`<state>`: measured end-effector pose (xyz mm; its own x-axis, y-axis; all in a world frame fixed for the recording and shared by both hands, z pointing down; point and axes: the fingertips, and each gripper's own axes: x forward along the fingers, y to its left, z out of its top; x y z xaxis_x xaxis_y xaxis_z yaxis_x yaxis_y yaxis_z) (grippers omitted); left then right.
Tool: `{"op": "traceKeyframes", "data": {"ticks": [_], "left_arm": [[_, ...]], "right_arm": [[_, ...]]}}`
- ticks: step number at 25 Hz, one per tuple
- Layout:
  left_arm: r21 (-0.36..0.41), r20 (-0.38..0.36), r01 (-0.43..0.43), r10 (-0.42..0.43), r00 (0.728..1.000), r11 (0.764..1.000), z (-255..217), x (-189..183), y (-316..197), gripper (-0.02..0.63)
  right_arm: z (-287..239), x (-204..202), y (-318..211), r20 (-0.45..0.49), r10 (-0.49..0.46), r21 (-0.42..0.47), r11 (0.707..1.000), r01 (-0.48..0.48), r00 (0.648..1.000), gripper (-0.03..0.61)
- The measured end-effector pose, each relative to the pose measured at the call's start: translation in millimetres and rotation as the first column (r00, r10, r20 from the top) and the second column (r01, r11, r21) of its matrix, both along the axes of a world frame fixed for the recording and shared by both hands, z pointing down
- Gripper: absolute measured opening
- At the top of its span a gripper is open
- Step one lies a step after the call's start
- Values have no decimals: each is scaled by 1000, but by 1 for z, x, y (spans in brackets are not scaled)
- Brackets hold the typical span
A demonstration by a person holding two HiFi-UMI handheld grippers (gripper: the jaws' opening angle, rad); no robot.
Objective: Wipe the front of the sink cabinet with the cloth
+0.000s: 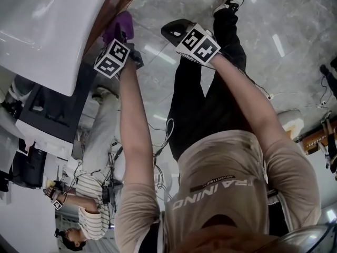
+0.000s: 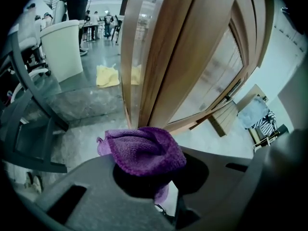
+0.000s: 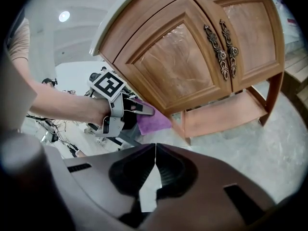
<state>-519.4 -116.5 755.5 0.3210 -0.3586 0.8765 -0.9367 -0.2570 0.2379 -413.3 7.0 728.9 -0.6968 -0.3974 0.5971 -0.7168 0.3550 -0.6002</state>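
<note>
Left gripper: nearest the lens, your left gripper (image 2: 149, 170) has its jaws clamped on a bunched purple terry cloth (image 2: 144, 148). A soft crown of it bulges past the tips and a small tail hangs below.
Cloth position: the cloth is low at the left front corner of the brown wooden sink cabinet (image 3: 192, 57), by the corner post. It looks pressed to the wood, but no view shows for certain that it touches.
Right gripper: your right gripper (image 3: 155, 147) is pinched closed on nothing, held back from the cabinet and facing its doors.
Handling: treat the cloth as light, limp and grippy. It will probably fold and drag rather than slide, and nothing in it can break.
Hold: the bite goes through the middle of the bundle, which likely suits wiping. A hold on an edge would let it flap, and the hard jaw tips might reach the wood.
Surface: the front is two panelled doors (image 3: 250, 30), glossy, with raised frames around recessed panels. Expect the cloth to ride over the ridges and miss the grooves unless you press it in.
Snag points: dark ornate metal handles (image 3: 220, 44) run down the edges where the doors meet, and loose pile could catch there.
Below: a low wooden shelf (image 3: 226, 114) spans the legs under the doors.
Above: a white countertop (image 1: 47, 30) overhangs the front.
Room: the grey marbled floor (image 3: 269, 162) is shiny. Yellow cloths (image 2: 108, 75) lie on it past the cabinet's side. A person in a striped top (image 1: 92, 217) is well apart, among cables.
</note>
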Motion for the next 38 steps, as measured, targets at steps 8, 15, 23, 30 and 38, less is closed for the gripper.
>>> {"op": "traceKeyframes", "data": {"ticks": [8,15,23,30,38], "left_arm": [[8,5,7,-8,1000,1000,4,4,-7,49],[34,20,14,-14,1000,999,-2,21,-13,49],[44,49,-40,38,998,998,0,68,-17,49],[81,41,-57,54,998,995,-8,116,-36,49],[97,39,-76,72,997,992,-5,168,-44,49]], "right_arm": [[-5,7,-7,3,-9,7,1000,9,1000,12],[-6,29,-3,2,0,-3,1000,0,1000,12],[-8,68,5,19,25,-6,1000,-25,999,12],[-4,108,1,20,57,-10,998,-57,998,12],[-9,153,-19,37,81,9,997,-82,996,12]]}}
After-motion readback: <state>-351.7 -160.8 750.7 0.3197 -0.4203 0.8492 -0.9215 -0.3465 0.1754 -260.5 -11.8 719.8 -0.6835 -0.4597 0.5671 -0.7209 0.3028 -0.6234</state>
